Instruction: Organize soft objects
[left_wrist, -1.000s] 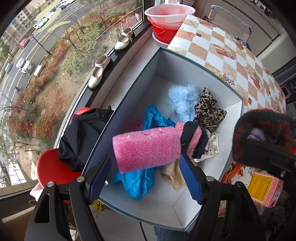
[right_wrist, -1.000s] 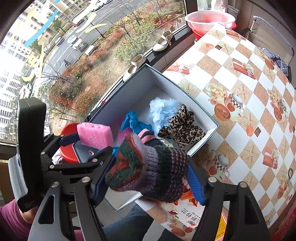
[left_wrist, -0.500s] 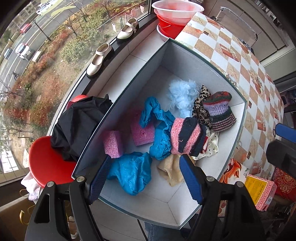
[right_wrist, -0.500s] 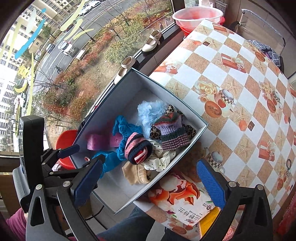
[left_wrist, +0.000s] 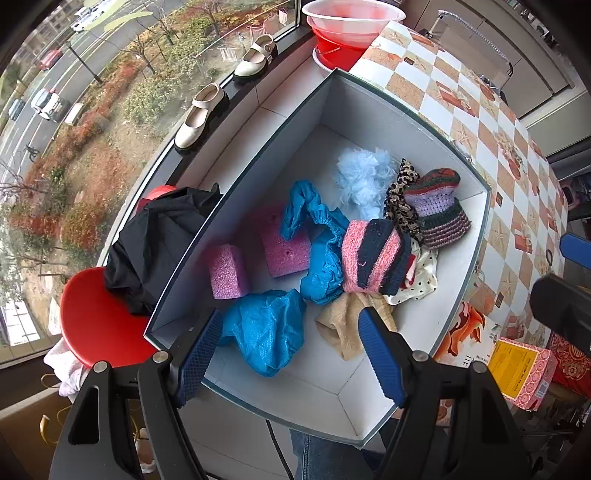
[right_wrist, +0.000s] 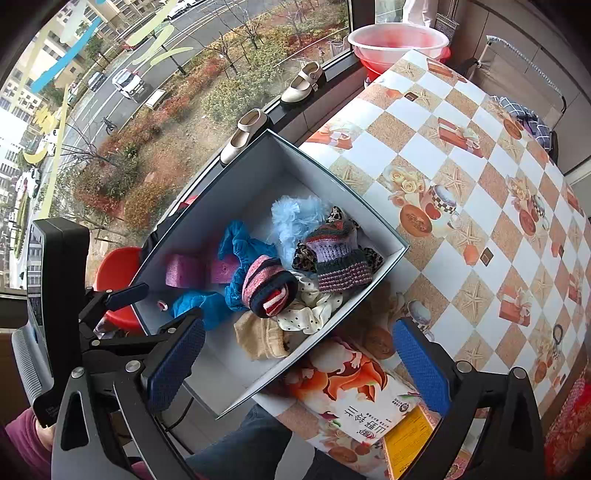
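A grey box (left_wrist: 369, 122) with white walls holds the soft things: two pink sponge pieces (left_wrist: 227, 271), blue crinkled cloths (left_wrist: 266, 332), a pink-and-navy striped knit (left_wrist: 373, 258), a purple-and-green knitted hat (left_wrist: 436, 210), a pale blue fluffy piece (left_wrist: 362, 177), a leopard-print scrunchie (left_wrist: 397, 199) and a beige cloth (left_wrist: 343, 328). My left gripper (left_wrist: 291, 332) hangs open above the box's near end, with nothing between its blue pads. Wide open and empty, my right gripper (right_wrist: 295, 343) hovers over the box (right_wrist: 280, 170) corner nearest the table, and the hat (right_wrist: 340, 258) lies below it.
A red chair (left_wrist: 92, 314) with a black garment (left_wrist: 159, 240) stands left of the box. Cream shoes (left_wrist: 199, 114) sit on the window sill, red basins (left_wrist: 351, 22) beyond. The checkered table (right_wrist: 461, 184) carries a flowered packet (right_wrist: 354, 391) and a pink-yellow carton (left_wrist: 524, 369).
The pink sponge that was between my left fingers now lies in the box. My right gripper let go of the knitted hat, which dropped beside the scrunchie, and its jaws spread wide.
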